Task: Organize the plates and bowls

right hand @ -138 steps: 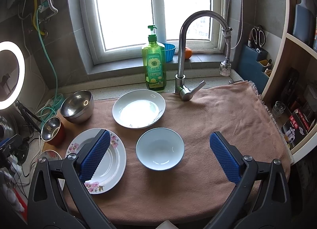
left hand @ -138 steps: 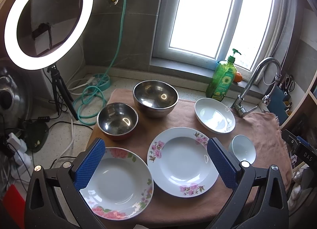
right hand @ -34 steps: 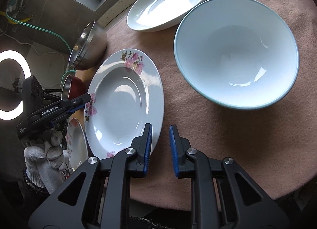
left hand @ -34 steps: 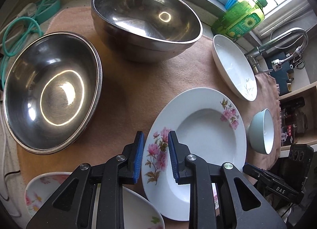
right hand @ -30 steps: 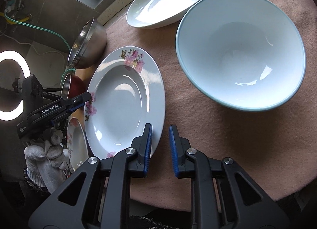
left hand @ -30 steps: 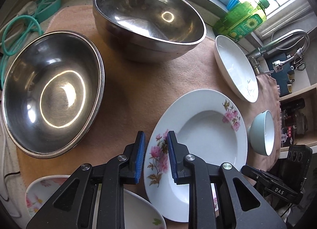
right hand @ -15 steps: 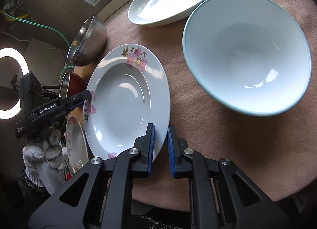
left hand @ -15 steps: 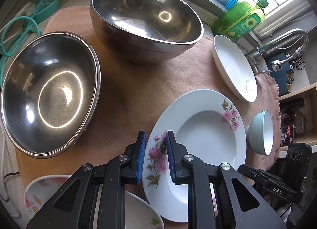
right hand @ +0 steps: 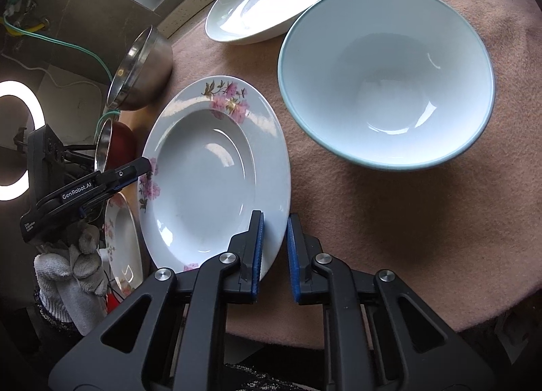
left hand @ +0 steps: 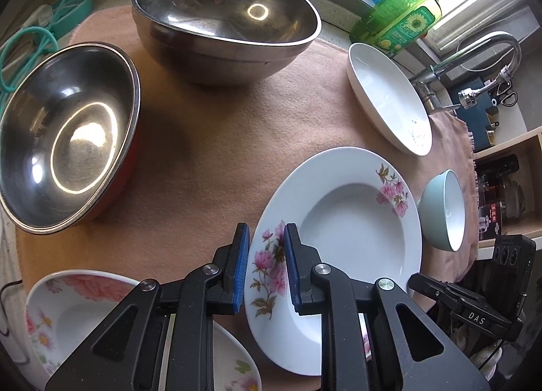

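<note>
Both the left tool [left hand: 266,264] and right tool [right hand: 273,254] are pinching opposite rims of the floral plate [left hand: 342,218]: rigid, glazed, slippery, breakable

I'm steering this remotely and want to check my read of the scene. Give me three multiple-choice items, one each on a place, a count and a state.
1. Where does the light blue bowl stand relative to the floral plate in the right wrist view?
A. To its right, on the cloth
B. Stacked on it
C. Inside a steel bowl

2. How many steel bowls show in the left wrist view?
A. One
B. Two
C. Four

3. What is the right claw doing?
A. Wide open above the blue bowl
B. Closed on the floral plate's rim
C. Holding the soap bottle

Answers: 1 A, the bowl sits apart on the cloth; 2 B, the larger steel bowl and smaller steel bowl; 3 B, its pads pinch the rim, as do the left claw pads opposite.
</note>
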Available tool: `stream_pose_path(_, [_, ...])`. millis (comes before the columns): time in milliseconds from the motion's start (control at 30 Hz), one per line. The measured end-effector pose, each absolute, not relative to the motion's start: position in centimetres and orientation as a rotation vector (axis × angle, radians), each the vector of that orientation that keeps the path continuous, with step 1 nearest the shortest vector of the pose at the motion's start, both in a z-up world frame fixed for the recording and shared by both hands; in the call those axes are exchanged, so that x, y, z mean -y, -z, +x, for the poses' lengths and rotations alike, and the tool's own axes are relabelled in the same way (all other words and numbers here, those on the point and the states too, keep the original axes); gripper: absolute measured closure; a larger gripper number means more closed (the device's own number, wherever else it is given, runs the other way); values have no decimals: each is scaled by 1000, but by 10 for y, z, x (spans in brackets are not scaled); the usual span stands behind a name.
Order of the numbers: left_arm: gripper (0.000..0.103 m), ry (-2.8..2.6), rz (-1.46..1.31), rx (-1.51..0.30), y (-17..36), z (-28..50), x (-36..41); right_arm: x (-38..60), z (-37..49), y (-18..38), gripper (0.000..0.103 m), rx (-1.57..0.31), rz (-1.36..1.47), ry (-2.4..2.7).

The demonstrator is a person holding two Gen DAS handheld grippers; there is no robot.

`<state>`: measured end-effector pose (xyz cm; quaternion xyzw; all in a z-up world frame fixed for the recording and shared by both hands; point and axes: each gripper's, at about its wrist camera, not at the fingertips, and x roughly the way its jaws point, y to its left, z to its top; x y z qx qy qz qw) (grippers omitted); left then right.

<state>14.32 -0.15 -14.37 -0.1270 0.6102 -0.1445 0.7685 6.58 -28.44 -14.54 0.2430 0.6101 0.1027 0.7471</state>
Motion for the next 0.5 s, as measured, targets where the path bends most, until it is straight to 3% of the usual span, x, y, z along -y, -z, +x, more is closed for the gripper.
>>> stream_pose_path(500, [84, 316, -274, -1329, 144, 131, 7, 271, 66, 149, 88, -1342, 494, -229])
